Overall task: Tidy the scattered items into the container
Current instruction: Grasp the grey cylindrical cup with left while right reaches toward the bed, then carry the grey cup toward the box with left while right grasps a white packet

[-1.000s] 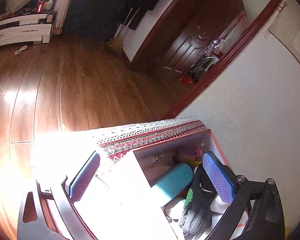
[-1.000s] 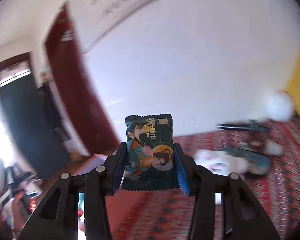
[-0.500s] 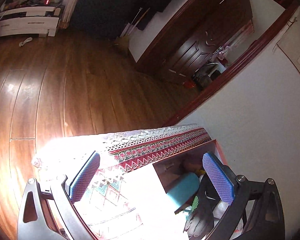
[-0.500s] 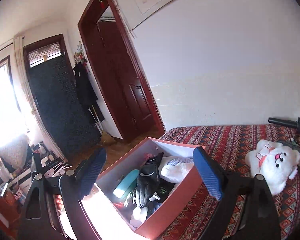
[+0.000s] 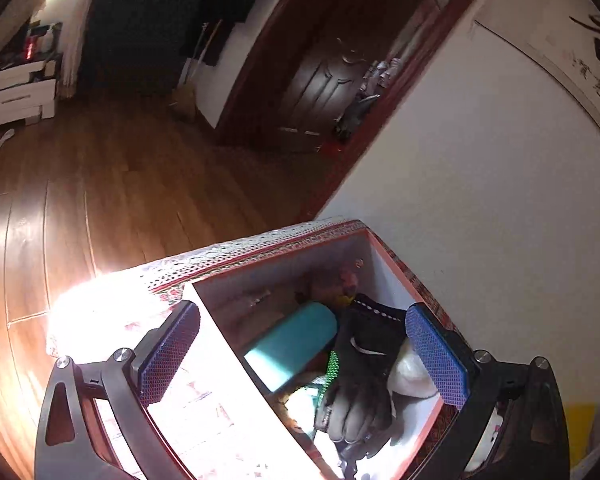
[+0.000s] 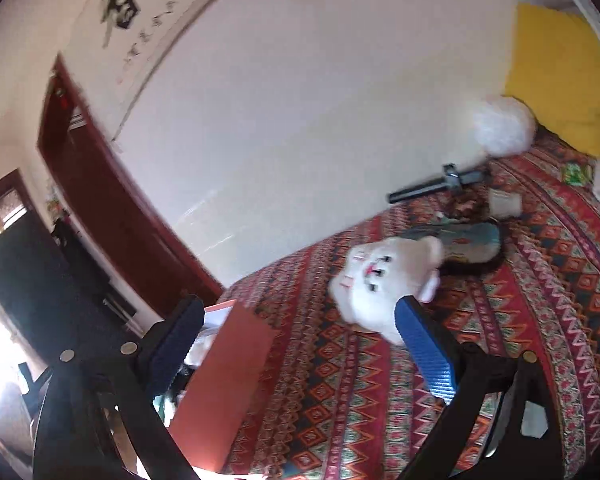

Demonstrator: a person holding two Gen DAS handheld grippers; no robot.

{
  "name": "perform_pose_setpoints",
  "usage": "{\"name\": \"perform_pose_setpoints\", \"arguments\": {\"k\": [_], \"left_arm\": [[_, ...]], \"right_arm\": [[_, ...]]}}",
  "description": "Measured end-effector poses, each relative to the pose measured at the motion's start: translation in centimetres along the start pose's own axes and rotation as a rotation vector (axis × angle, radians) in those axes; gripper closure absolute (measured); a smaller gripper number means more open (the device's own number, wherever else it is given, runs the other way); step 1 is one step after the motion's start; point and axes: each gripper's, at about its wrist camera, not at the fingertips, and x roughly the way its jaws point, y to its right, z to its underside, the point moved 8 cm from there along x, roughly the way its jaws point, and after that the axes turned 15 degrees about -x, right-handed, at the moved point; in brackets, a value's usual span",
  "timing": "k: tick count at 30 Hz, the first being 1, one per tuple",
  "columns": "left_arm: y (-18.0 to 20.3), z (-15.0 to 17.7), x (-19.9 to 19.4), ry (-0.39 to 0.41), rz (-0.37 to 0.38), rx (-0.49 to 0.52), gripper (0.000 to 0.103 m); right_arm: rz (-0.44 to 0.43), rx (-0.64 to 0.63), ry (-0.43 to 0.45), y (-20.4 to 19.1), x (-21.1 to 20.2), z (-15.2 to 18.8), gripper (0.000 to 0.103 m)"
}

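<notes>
An orange-red box (image 5: 384, 250) with white inner walls sits on the patterned bedspread (image 6: 500, 340). Inside lie a teal bottle (image 5: 292, 344), a black glove (image 5: 364, 368) and something white and soft (image 5: 412, 372). My left gripper (image 5: 302, 312) hangs open just above the box's contents, gripping nothing. My right gripper (image 6: 298, 304) is beside the box's outer wall (image 6: 224, 368); its jaws are opening and nothing is between them. A white plush toy (image 6: 380, 280) lies just beyond its right finger.
Farther along the bed lie a dark flat packet (image 6: 472, 240), a black handle (image 6: 436, 186), a small white cup (image 6: 504, 202), a white fluffy ball (image 6: 500, 126) and a yellow pillow (image 6: 560, 76). A white wall runs behind the bed. Wooden floor (image 5: 100, 184) lies past the bed's end.
The right gripper let go of the dark teal packet, opened wide over the box, then swung right toward the plush toy. The left gripper shifted slightly over the box, still open.
</notes>
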Motion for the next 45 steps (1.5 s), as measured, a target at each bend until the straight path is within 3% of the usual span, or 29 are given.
{"name": "perform_pose_setpoints", "arguments": {"k": [3, 8, 12, 15, 18, 23, 26, 29, 32, 33, 34, 36, 39, 42, 45], "left_arm": [[4.9, 3.6, 0.3, -0.037, 0.046, 0.115, 0.0], [13.8, 12.3, 0.8, -0.147, 0.149, 0.301, 0.0], [21.0, 23.1, 1.1, -0.319, 0.264, 0.484, 0.0], [26.9, 33.2, 1.8, -0.468, 0.315, 0.609, 0.0], [34.4, 42.3, 2.3, -0.559, 0.372, 0.714, 0.0], [45.4, 56.4, 6.1, -0.585, 0.358, 0.918, 0.0], [48.1, 63.9, 10.1, -0.561, 0.291, 1.063, 0.0], [48.8, 69.2, 14.0, -0.538, 0.246, 1.181, 0.0], [48.4, 71.7, 17.9, -0.494, 0.118, 1.297, 0.007], [48.2, 72.4, 18.6, -0.52, 0.092, 1.308, 0.033], [47.8, 72.8, 19.3, -0.579, 0.075, 1.294, 0.047], [47.9, 72.1, 19.2, -0.596, 0.083, 1.237, 0.047], [47.6, 70.8, 16.7, -0.604, 0.134, 1.229, 0.047], [46.3, 67.8, 11.3, -0.62, 0.254, 1.195, 0.047], [42.4, 62.7, 4.4, -0.61, 0.372, 1.163, 0.047]], "right_arm": [[0.007, 0.213, -0.037, 7.1, 0.5, 1.4, 0.006], [-0.011, 0.498, 0.038, 16.0, -2.3, 1.9, 0.006], [0.013, 0.582, 0.087, 20.4, -4.8, 1.6, 0.006], [0.042, 0.64, 0.1, 23.5, -5.9, 2.0, 0.006], [0.063, 0.681, 0.083, 25.7, -5.9, 2.7, 0.006], [0.046, 0.718, 0.04, 27.9, -5.2, 3.4, 0.006], [0.052, 0.742, 0.052, 29.4, -5.3, 3.2, 0.006], [0.045, 0.768, 0.083, 30.7, -5.8, 2.9, 0.006], [0.028, 0.797, 0.092, 31.6, -5.8, 3.0, 0.006], [0.022, 0.806, 0.092, 31.9, -5.8, 3.0, 0.006], [0.021, 0.809, 0.089, 32.1, -5.7, 3.0, 0.006], [0.03, 0.813, 0.093, 32.6, -5.9, 3.1, 0.006], [0.045, 0.816, 0.115, 33.3, -6.9, 3.0, 0.006], [0.07, 0.841, 0.168, 34.5, -8.7, 3.2, 0.007], [0.132, 0.866, 0.232, 36.6, -11.6, 3.6, 0.007]]}}
